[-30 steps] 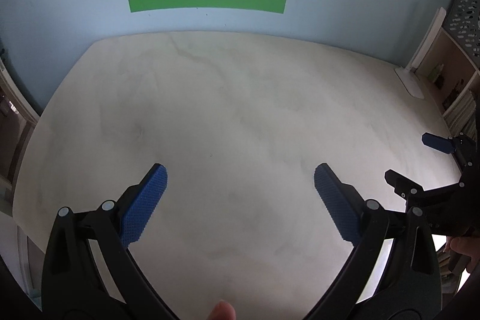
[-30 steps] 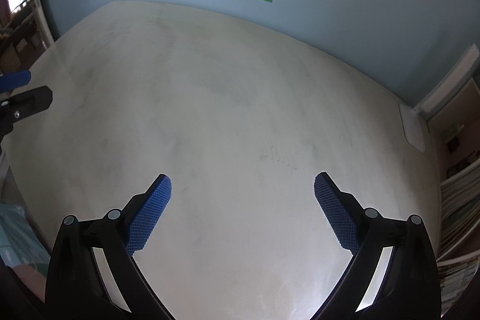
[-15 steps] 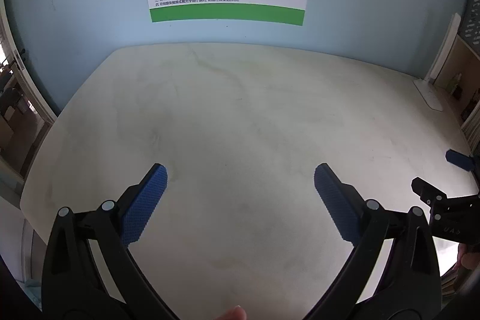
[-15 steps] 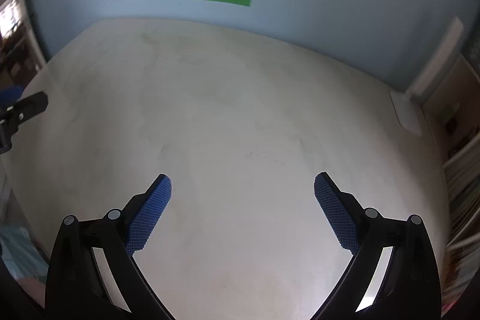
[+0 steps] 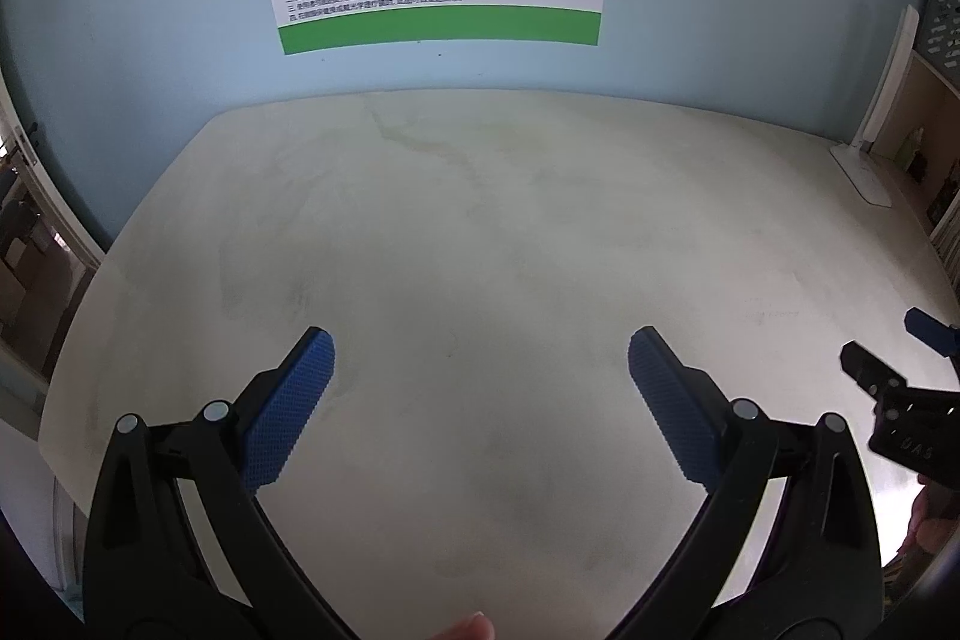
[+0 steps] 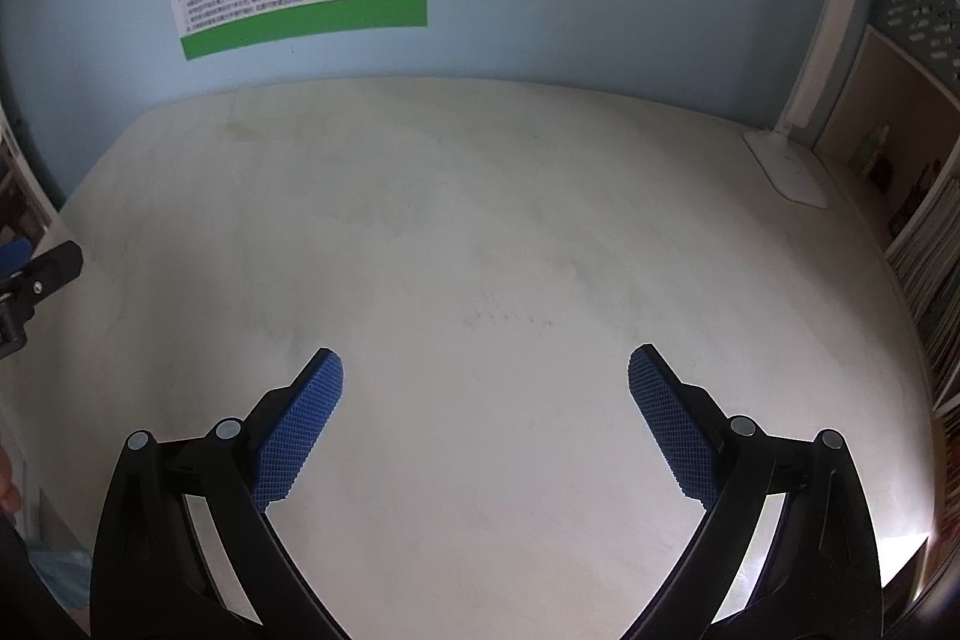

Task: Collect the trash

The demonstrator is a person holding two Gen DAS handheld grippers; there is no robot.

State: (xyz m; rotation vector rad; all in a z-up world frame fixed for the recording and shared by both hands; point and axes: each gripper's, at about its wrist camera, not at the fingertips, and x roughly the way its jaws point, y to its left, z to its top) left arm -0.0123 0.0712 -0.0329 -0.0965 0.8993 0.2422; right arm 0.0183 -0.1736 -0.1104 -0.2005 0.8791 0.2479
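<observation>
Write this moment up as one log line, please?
left gripper: open, holds nothing | right gripper: open, holds nothing | table: no trash seen | lamp: far right corner

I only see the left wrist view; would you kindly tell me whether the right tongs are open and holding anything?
Observer: The right tongs are wide open, with nothing between their blue textured pads.
Operator: Thank you. Is there any trash on the table just ahead of them?
Observer: None shows. The pale marbled tabletop carries only a few faint dark specks ahead of the tongs.
Operator: And is there anything off the table's near left edge?
Observer: A crumpled pale teal thing shows below that edge, but it is too blurred to identify.
</observation>
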